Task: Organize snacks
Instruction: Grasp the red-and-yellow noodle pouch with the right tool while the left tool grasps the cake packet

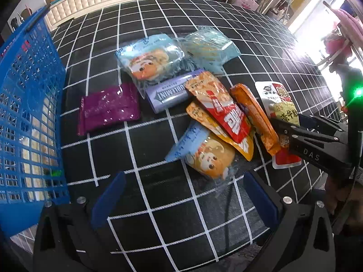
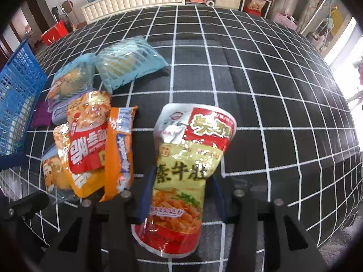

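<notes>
Right gripper (image 2: 181, 195): clamped across the middle of the red-and-yellow snack pouch (image 2: 188, 158).
Pouch axis: lengthwise along the fingers, white top end pointing away over the checked cloth (image 2: 272, 90).
Left gripper (image 1: 183, 197): jaws wide apart, holding nothing.
Snack pile (image 1: 204, 113): just left of the pouch.
Blue basket (image 1: 27, 113): far left.

Strong daylight is admitted from a blown-out window (image 1: 317, 45) on the right. Glare is thrown off the glossy snack packets (image 2: 90, 113). Straight grid lines are bowed by fisheye distortion; corners are vignetted black.
</notes>
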